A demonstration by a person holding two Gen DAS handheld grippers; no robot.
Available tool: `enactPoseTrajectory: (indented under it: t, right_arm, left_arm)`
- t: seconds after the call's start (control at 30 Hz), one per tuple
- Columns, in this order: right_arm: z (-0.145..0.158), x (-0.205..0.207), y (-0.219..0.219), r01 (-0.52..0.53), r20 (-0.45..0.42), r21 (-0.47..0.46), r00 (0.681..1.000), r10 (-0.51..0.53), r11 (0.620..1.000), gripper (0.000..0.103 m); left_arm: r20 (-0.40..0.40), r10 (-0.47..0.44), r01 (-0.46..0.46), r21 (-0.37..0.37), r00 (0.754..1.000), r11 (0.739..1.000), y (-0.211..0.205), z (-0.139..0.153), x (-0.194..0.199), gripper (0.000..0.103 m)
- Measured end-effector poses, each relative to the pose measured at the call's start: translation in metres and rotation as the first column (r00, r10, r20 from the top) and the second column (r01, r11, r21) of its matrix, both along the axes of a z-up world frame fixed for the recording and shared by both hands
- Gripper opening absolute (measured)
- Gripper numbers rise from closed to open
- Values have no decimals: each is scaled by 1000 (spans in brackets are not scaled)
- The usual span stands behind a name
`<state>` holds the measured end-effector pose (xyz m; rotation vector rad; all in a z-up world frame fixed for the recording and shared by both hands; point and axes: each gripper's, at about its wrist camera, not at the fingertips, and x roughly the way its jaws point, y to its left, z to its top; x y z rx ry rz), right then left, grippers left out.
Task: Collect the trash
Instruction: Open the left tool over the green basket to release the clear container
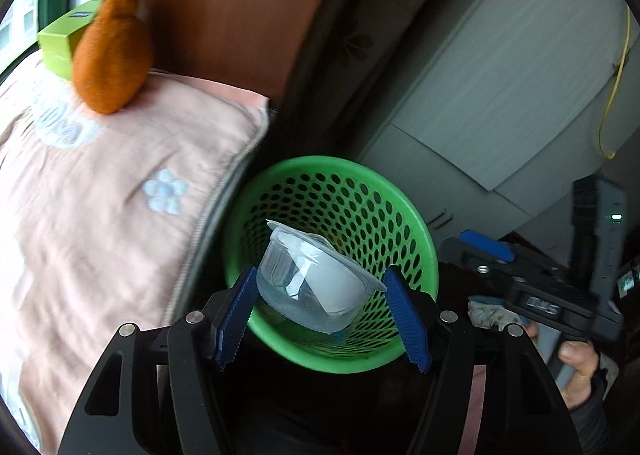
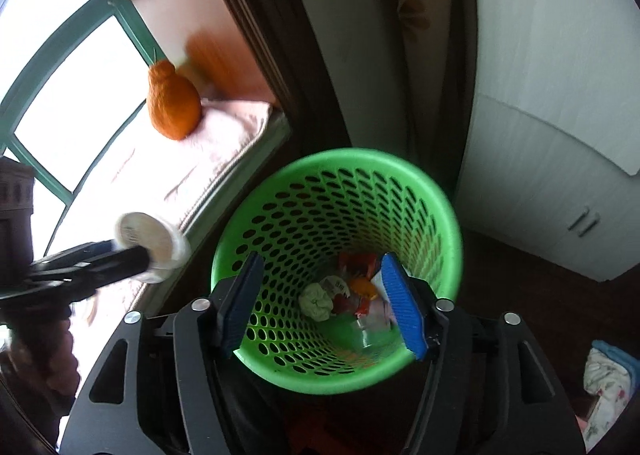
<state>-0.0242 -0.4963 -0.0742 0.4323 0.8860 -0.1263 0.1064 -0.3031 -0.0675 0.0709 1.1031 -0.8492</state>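
Clear plastic cup w/ torn film lid (image 1: 316,283) sits lower centre of the left wrist view, between the blue pads of the left gripper (image 1: 320,315). Left pad looks to press the cup wall; right pad seems just off the rim flange, so I read it as gripped, though contact on that side isn't sure. Cup lies tilted, mouth up-right, long axis roughly across the jaws. Directly behind/below it in frame: the green perforated plastic waste basket (image 1: 416,223), so the cup looks to be over the basket mouth's near edge.

Right wrist view: same basket (image 2: 436,191) fills lower centre, w/ crumpled wrappers & paper (image 2: 344,291) at the bottom. Right gripper (image 2: 320,303) has jaws apart, nothing between them, aimed down into the basket. The cup (image 2: 148,239) shows at mid left, beside the basket rim rather than clearly inside it.

Judgement: left hand is the one that matters; cup needs to go further toward basket centre before letting go, else it may clip the rim.

Further out: pink floral quilted cover (image 1: 100,215) on the left, orange felt pear-shaped toy (image 1: 112,55) and green box (image 1: 64,39) upper left, grey cabinet (image 1: 500,95) right.
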Motion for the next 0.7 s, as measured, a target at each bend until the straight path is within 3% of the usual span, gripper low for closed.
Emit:
enactPoseTrajectory:
  t: [0.2, 0.33, 0.4, 0.7]
  right_arm:
    - [13, -19, -7, 23, 45, -2, 999, -23, 1000, 69]
    - [15, -25, -10, 35, 59, 10, 998, -35, 999, 69]
    - [15, -26, -11, 37, 59, 16, 998, -38, 999, 69]
    - [20, -20, 10, -14, 75, 27, 997, 12, 1000, 73]
  left_arm:
    - [-22, -35, 35, 9, 999, 999, -25, -10, -4, 63]
    - [-33, -48, 48, -11, 998, 999, -35, -13, -7, 70]
    - [-31, -45, 44, -25, 999, 999, -33, -10, -10, 77]
    - [59, 21, -20, -17, 998, 1000, 2, 12, -16, 77]
